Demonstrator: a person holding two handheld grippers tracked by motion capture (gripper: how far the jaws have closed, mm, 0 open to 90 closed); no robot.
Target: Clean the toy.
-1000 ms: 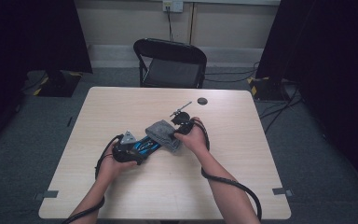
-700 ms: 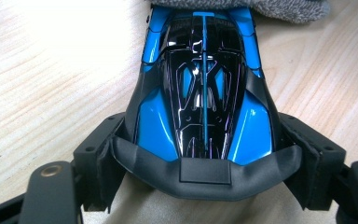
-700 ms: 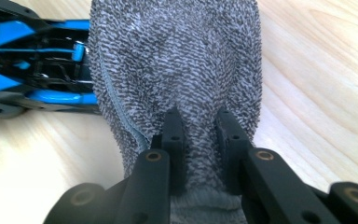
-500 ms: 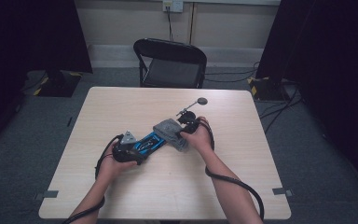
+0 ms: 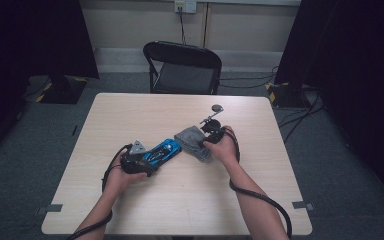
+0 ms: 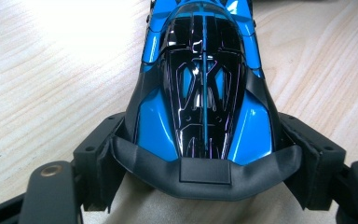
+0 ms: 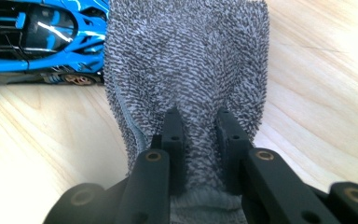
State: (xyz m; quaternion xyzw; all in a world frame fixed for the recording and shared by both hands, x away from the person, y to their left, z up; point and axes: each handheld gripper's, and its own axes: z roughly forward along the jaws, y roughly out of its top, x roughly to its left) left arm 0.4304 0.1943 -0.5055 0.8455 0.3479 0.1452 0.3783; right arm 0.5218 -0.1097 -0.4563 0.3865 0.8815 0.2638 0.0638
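1. High view: gripping a glossy blue toy car (image 5: pixel 162 151) at centre frame with the left hand-held gripper (image 5: pixel 141 159), long axis slanting from lower left to upper right. Pinching a grey terry cloth (image 5: pixel 193 142) with the right hand-held gripper (image 5: pixel 211 139), just right of the car's far end and nearer that hand. Lying on a pale wood-grain tabletop (image 5: pixel 130 112), with a small round dark object (image 5: pixel 217 108) above.
2. Left gripper view: clamping both jaws on the sides of the car (image 6: pixel 203 88) at its near end, body running straight up the frame; hard, shiny shell with black panels.
3. Right gripper view: clenching a fold of soft, nubby cloth (image 7: pixel 186 60) between nearly closed jaws; car (image 7: pixel 42 37) sitting at upper left, touching the cloth's edge or just beside it.
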